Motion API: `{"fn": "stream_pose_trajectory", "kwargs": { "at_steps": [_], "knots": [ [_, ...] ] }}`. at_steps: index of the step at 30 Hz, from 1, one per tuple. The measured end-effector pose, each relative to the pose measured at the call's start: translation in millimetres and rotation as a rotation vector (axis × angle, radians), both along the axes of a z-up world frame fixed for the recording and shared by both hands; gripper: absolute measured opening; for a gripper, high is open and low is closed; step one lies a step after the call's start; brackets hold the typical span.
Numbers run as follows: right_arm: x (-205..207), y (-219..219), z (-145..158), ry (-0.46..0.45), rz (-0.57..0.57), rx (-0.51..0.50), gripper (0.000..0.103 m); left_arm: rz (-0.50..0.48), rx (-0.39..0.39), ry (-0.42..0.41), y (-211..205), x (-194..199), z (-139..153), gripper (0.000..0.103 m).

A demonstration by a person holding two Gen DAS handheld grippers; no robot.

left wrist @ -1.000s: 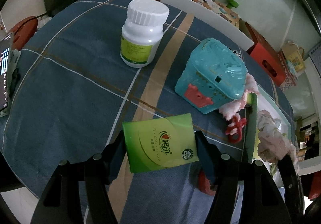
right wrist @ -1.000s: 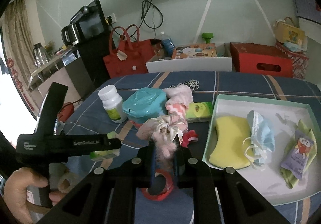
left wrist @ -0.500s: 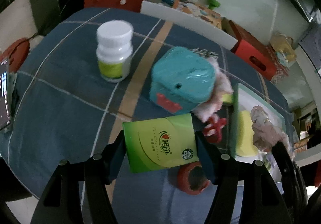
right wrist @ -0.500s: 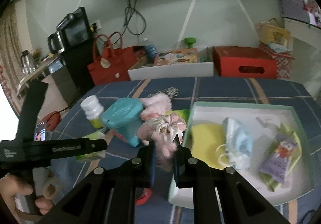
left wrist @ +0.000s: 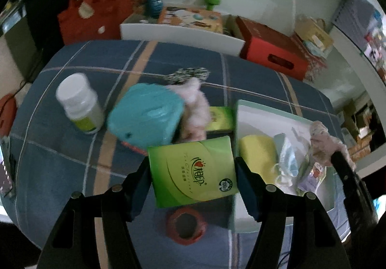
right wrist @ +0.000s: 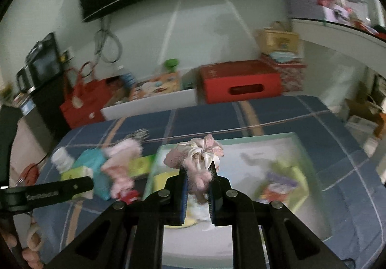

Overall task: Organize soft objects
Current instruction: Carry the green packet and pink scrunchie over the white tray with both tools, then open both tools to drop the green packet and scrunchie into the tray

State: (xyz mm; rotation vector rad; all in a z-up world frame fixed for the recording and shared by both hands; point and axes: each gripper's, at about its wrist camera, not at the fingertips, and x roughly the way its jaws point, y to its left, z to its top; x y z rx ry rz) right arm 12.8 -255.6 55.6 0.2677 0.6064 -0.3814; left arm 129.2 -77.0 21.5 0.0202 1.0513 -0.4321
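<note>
My left gripper (left wrist: 193, 172) is shut on a green tissue pack (left wrist: 193, 172), held above the blue checked tablecloth just left of the white tray (left wrist: 255, 112). My right gripper (right wrist: 197, 184) is shut on a pink and cream scrunchie (right wrist: 195, 155), held over the tray's (right wrist: 301, 146) left part. In the tray lie a yellow sponge (left wrist: 257, 151), a blue face mask (left wrist: 286, 153) and a purple-and-green packet (right wrist: 279, 182). A pink fluffy item (left wrist: 195, 110) and a second green tissue pack (left wrist: 220, 118) lie left of the tray.
On the cloth stand a white pill bottle (left wrist: 79, 102) and a teal plastic box (left wrist: 147, 117); a red tape roll (left wrist: 187, 225) lies below the left gripper. A red box (right wrist: 238, 81), a red bag (left wrist: 96, 13) and a white bin (left wrist: 178, 34) sit behind the table.
Both grippers have moved to the right and risen with their loads. The scrunchie has come from above the cloth to above the tray; the tissue pack has come to the tray's left edge.
</note>
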Motion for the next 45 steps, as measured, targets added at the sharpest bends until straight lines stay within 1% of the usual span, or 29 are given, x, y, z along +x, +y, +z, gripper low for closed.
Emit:
{"fn": "stream_pose_trajectory", "kwargs": {
  "at_steps": [6, 8, 12, 17, 20, 22, 28, 33, 36, 41, 43, 44, 45],
  "knots": [
    [-13.5, -45.5, 1.0, -0.001, -0.121, 0.025, 0.015, -0.071, 0.014, 0.002, -42.9, 0.8, -3.4, 0.068],
    [-14.9, -54.3, 1.1, -0.001, -0.142, 0.034, 0.015, -0.1, 0.012, 0.0, -57.1, 0.6, -4.3, 0.068],
    [-10.1, -67.6, -4.2, 0.009, -0.155, 0.056, 0.015, -0.149, -0.004, -0.014, -80.5, 1.9, -5.1, 0.068],
    [-0.8, -74.3, -14.1, 0.029, -0.153, 0.067, 0.015, -0.19, -0.03, 0.005, -104.8, 14.4, -16.7, 0.068],
    [4.3, -79.2, -20.6, 0.043, -0.16, 0.076, 0.015, -0.207, -0.027, 0.003, -114.8, 21.4, -23.5, 0.068],
    [7.2, -83.9, -25.5, 0.052, -0.167, 0.089, 0.015, -0.217, -0.038, 0.004, -120.0, 25.6, -27.5, 0.068],
    [14.2, -89.0, -37.4, 0.082, -0.165, 0.101, 0.015, -0.227, -0.048, 0.001, -131.1, 39.6, -38.6, 0.068],
    [16.3, -88.4, -43.0, 0.103, -0.162, 0.102, 0.017, -0.232, -0.042, 0.012, -134.5, 42.0, -47.3, 0.068],
    [18.4, -86.7, -47.5, 0.134, -0.16, 0.096, 0.018, -0.243, -0.039, 0.026, -136.3, 40.0, -51.4, 0.068],
    [17.8, -86.1, -53.1, 0.163, -0.159, 0.102, 0.018, -0.256, -0.021, 0.033, -138.1, 34.6, -52.2, 0.069],
    [16.6, -85.7, -53.0, 0.171, -0.161, 0.097, 0.02, -0.256, -0.019, 0.042, -136.1, 34.0, -51.4, 0.073],
    [15.6, -85.5, -52.3, 0.169, -0.159, 0.099, 0.024, -0.256, -0.019, 0.045, -135.0, 33.8, -50.7, 0.077],
    [14.6, -85.0, -51.5, 0.167, -0.158, 0.1, 0.03, -0.253, -0.022, 0.048, -133.4, 33.3, -49.6, 0.086]
  ]
}}
